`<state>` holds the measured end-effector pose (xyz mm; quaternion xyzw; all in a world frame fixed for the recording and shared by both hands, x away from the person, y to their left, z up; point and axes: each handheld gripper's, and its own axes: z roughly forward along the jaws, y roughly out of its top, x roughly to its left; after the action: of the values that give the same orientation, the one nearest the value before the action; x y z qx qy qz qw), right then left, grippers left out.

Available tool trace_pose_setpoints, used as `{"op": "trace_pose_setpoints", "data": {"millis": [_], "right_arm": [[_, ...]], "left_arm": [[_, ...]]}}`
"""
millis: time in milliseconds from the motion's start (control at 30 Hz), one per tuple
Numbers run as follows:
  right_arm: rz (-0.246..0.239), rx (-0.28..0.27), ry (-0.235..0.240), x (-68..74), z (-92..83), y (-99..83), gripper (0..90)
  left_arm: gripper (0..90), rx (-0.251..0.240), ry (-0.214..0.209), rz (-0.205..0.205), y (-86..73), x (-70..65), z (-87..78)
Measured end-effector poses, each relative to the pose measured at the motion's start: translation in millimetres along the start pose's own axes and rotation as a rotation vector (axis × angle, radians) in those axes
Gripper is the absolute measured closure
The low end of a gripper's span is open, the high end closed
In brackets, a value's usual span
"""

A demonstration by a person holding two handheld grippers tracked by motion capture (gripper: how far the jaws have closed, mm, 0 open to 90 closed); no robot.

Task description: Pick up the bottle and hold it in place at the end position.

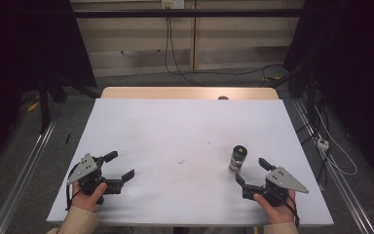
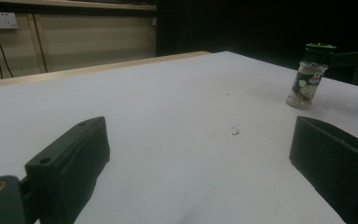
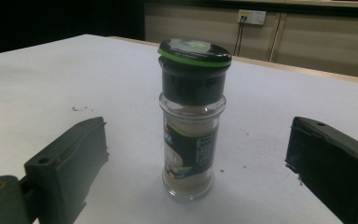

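1. Clearly spread: right gripper [image 1: 253,171], jaws wide apart, pinching nothing, low over the white table [image 1: 175,131].
2. Just ahead of the jaws, centred on the gap between them but touching neither: spice jar [image 3: 192,119], upright, green-rimmed black cap on top.
3. Farther off, well apart at the table's left: left gripper [image 1: 119,165], likewise spread and empty-jawed.

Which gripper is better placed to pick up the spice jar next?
Right. The right gripper sits just short of the spice jar, open, with the jar centred ahead between its jaws. The left gripper, also open, sits across the table.
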<state>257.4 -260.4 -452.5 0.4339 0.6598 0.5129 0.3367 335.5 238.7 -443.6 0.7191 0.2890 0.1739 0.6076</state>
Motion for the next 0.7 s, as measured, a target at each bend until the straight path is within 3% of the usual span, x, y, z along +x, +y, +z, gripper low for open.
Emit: {"op": "trace_pose_setpoints", "data": {"millis": [300, 700], "right_arm": [[0.007, 0.010, 0.004, 0.2, 4.2, 2.3, 5.2], [0.027, 0.073, -0.003, -0.3, 19.4, 8.9, 10.4]], "left_arm": [[4.6, -0.001, 0.001, -0.002, -0.3, 0.9, 0.3], [4.6, 0.002, -0.003, 0.002, -0.2, 0.4, 1.6]]}}
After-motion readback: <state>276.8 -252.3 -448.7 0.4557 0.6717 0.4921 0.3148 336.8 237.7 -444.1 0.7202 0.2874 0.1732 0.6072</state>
